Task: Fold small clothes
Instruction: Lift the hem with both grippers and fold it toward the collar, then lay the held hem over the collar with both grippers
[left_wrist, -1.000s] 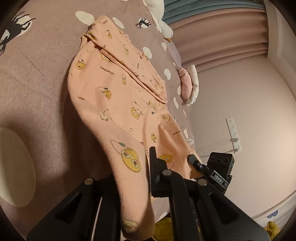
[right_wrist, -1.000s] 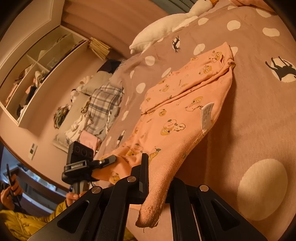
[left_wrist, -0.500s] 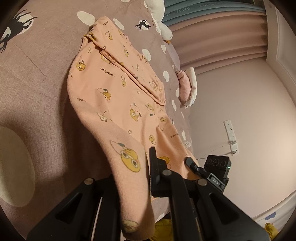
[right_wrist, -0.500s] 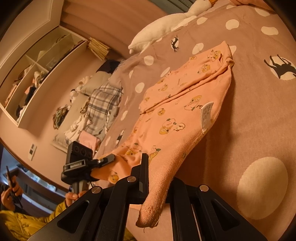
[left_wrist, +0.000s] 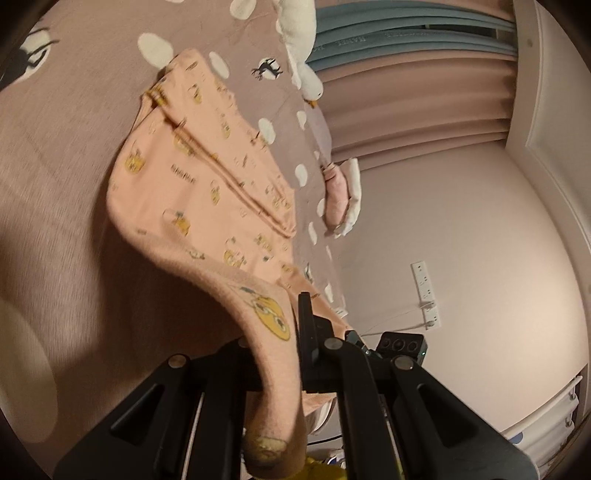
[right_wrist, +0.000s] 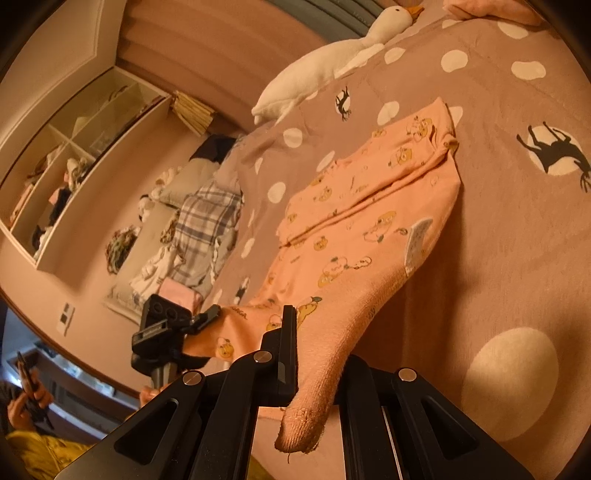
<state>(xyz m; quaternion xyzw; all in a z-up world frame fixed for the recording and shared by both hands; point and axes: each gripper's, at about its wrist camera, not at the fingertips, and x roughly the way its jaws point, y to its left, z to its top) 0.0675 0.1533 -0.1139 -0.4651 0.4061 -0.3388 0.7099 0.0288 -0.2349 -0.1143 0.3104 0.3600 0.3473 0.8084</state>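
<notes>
A small peach garment (left_wrist: 207, 192) printed with yellow cartoon figures lies spread on the mauve bed cover (left_wrist: 55, 166), its sleeves folded inward. My left gripper (left_wrist: 280, 354) is shut on its near hem corner, which droops over the fingers. In the right wrist view the same garment (right_wrist: 369, 221) shows a white label on its edge, and my right gripper (right_wrist: 317, 362) is shut on the other near corner. Each gripper appears in the other's view: the right gripper (left_wrist: 356, 338) and the left gripper (right_wrist: 208, 315) both pinch the hem. The hem is raised between them.
A white goose plush (right_wrist: 332, 62) lies at the head of the bed cover (right_wrist: 517, 258). A pink plush (left_wrist: 340, 192) sits at the bed's edge by the wall with sockets (left_wrist: 424, 291). Beyond are plaid clothes (right_wrist: 207, 221), shelves (right_wrist: 74, 166) and a person's hands (right_wrist: 26, 391) on a phone.
The left wrist view has swung a little, so the garment and the right gripper sit differently in it. Both grippers stay shut on the hem corners; the garment lies as before.
</notes>
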